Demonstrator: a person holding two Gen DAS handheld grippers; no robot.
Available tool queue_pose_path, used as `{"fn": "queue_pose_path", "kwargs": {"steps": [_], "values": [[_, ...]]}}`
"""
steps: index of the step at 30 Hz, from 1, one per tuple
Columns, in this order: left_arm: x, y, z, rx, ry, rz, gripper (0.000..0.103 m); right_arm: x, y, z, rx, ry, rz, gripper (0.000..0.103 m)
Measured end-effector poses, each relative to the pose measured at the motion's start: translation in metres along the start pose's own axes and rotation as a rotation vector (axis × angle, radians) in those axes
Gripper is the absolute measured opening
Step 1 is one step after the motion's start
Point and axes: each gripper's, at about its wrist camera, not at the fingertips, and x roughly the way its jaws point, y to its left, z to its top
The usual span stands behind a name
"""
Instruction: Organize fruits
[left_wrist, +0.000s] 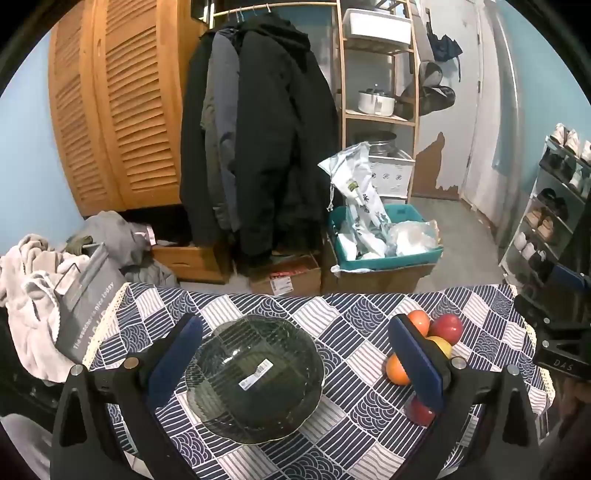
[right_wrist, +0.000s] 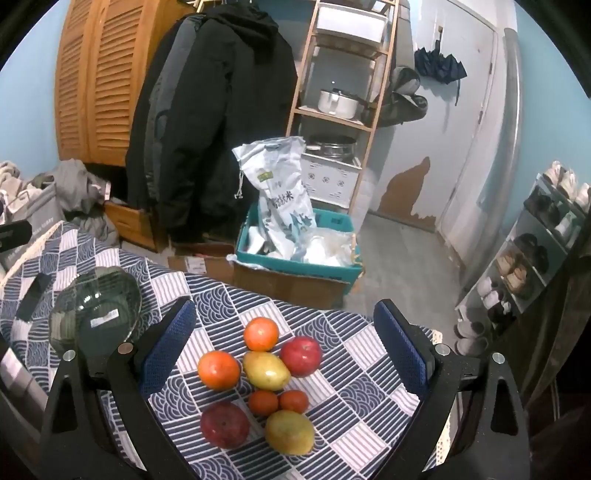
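Clustered on the checked tablecloth between the wide-open, empty right gripper fingers: fruits; under the equally wide, empty left gripper: glass bowl.

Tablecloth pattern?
Tablecloth: navy-and-white checks of wave and stripe patches; clearest in right wrist view.

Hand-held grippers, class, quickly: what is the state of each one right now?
Left hand-held gripper: open, holding nothing, over the glass bowl.
Right hand-held gripper: open, holding nothing, over the fruits.
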Motion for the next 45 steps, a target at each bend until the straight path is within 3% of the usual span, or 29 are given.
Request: {"fn": "queue_pose_path", "kwargs": {"steps": [45], "values": [[-0.0003, -0.0020, -0.0029, 0.002, -0.005, -0.002, 0.102, -0.0007, -0.0013, -0.0006, -0.003, -0.001, -0.003, 0.095]]}}
